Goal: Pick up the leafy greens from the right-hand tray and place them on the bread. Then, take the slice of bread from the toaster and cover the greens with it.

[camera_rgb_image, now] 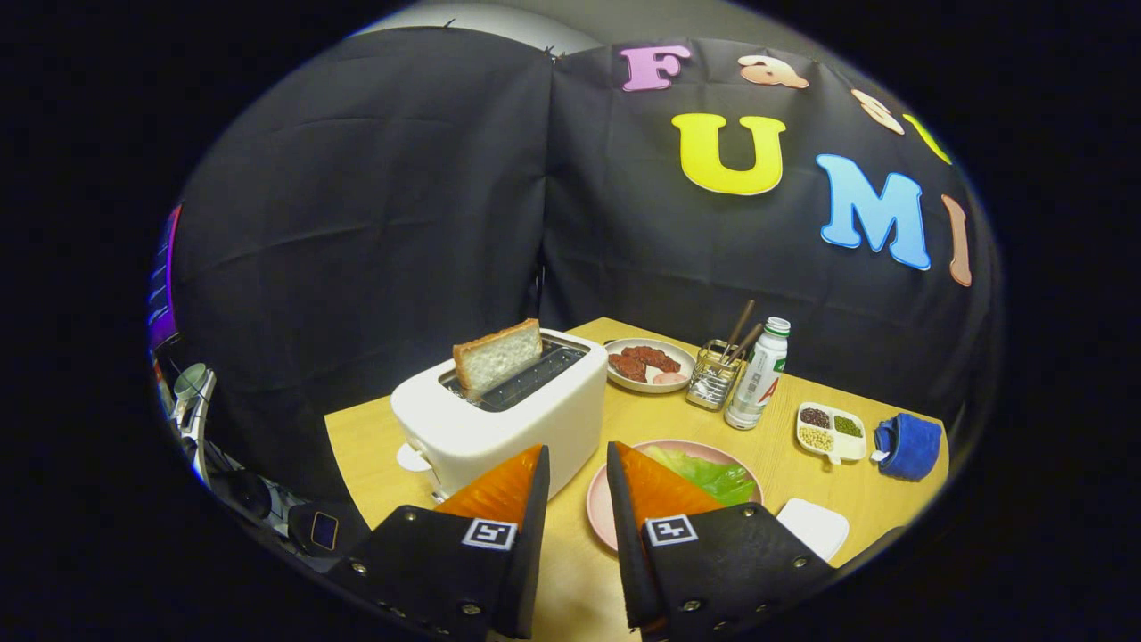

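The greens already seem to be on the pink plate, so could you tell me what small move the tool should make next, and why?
Probably lift the tool and steer it left toward the bread standing in the toaster. The greens already lie on the plate, the tool's fingers are open with nothing between them, and the slice sticks up above the slot. Whether bread lies under the greens I cannot tell.

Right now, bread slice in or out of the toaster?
In. The bread slice stands tilted in the toaster slot, upper part sticking out. The gripper is open, holding nothing.
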Motion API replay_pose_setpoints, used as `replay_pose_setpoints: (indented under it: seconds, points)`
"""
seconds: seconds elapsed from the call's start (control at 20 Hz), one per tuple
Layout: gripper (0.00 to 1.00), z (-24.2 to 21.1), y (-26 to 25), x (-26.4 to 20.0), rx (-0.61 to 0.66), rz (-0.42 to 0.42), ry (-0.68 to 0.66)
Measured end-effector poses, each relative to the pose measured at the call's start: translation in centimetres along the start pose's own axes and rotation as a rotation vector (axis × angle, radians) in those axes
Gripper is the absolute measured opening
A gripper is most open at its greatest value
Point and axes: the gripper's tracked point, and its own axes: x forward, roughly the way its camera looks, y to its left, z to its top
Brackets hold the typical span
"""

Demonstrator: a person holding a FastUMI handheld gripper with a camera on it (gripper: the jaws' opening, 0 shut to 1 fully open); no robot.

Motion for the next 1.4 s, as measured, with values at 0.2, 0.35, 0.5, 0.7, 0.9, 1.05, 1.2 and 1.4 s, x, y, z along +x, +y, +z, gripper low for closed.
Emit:
replay_pose_setpoints:
  seconds: [0.2, 0.35, 0.5, 0.7, 0.9, 1.05, 1.2, 1.4]
  points:
    - [0.38, 1.1, 2.4, 0.3, 0.02, -0.013, -0.076]
    - [0.38, 2.2, 4.5, 1.1, 0.039, -0.02, -0.132]
    - [0.38, 3.5, 6.7, 2.4, 0.029, -0.026, -0.195]
    - [0.38, 3.1, 9.3, 5.0, 0.024, -0.041, -0.173]
    - [0.38, 3.5, 9.4, 6.9, -0.011, -0.142, -0.181]
    - [0.38, 3.3, 10.1, 8.8, -0.007, -0.156, -0.164]
    - [0.38, 3.5, 9.0, 9.7, -0.012, -0.246, -0.16]
    - [0.38, 4.4, 8.8, 10.8, -0.036, -0.297, -0.156]
